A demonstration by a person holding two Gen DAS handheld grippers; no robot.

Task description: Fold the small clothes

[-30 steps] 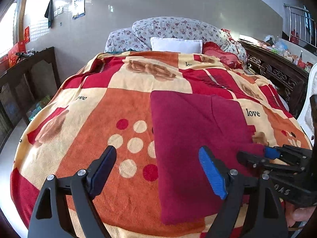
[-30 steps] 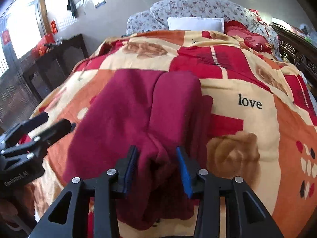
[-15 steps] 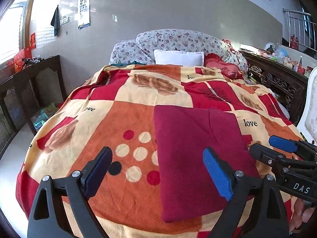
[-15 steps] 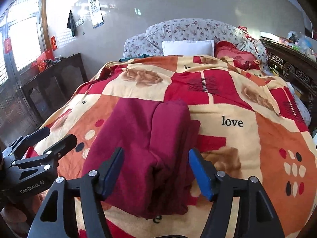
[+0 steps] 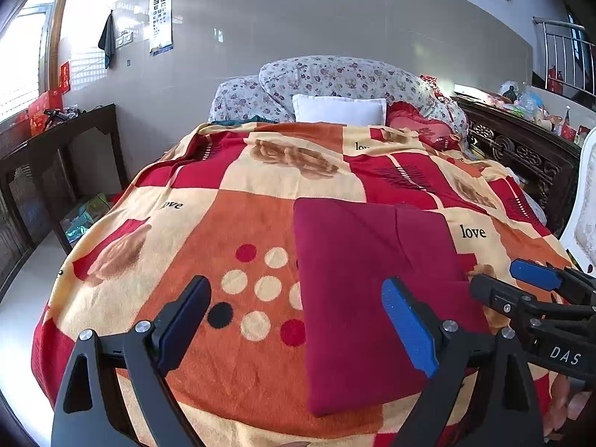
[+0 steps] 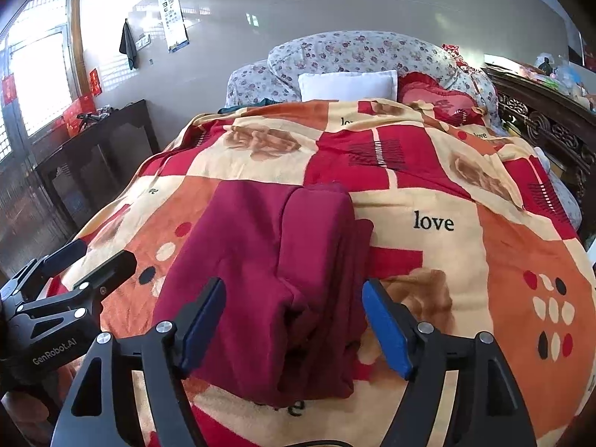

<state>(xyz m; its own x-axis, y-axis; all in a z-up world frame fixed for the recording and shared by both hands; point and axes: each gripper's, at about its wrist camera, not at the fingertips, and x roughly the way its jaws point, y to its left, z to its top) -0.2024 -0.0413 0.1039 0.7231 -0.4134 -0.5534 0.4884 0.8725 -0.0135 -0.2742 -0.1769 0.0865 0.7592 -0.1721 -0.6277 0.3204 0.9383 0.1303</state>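
Note:
A dark red garment (image 5: 368,279) lies folded into a long rectangle on the patterned blanket (image 5: 231,231) near the bed's front edge. In the right wrist view the garment (image 6: 283,268) shows stacked layers along its right side. My left gripper (image 5: 298,324) is open and empty, held above the garment's near left edge. My right gripper (image 6: 294,320) is open and empty, straddling the garment's near end without touching it. The right gripper also shows in the left wrist view (image 5: 529,287), and the left gripper in the right wrist view (image 6: 74,264).
Floral pillows (image 5: 335,78) and a white pillow (image 5: 339,110) lie at the bed's head. A dark wooden side table (image 5: 56,149) stands left of the bed. A carved dark cabinet (image 5: 521,149) with clutter stands on the right. A white chair (image 5: 585,216) is at far right.
My right gripper has let go of the garment's end, opened wide and drawn back. My left gripper has also pulled back and up. The garment stays folded on the blanket.

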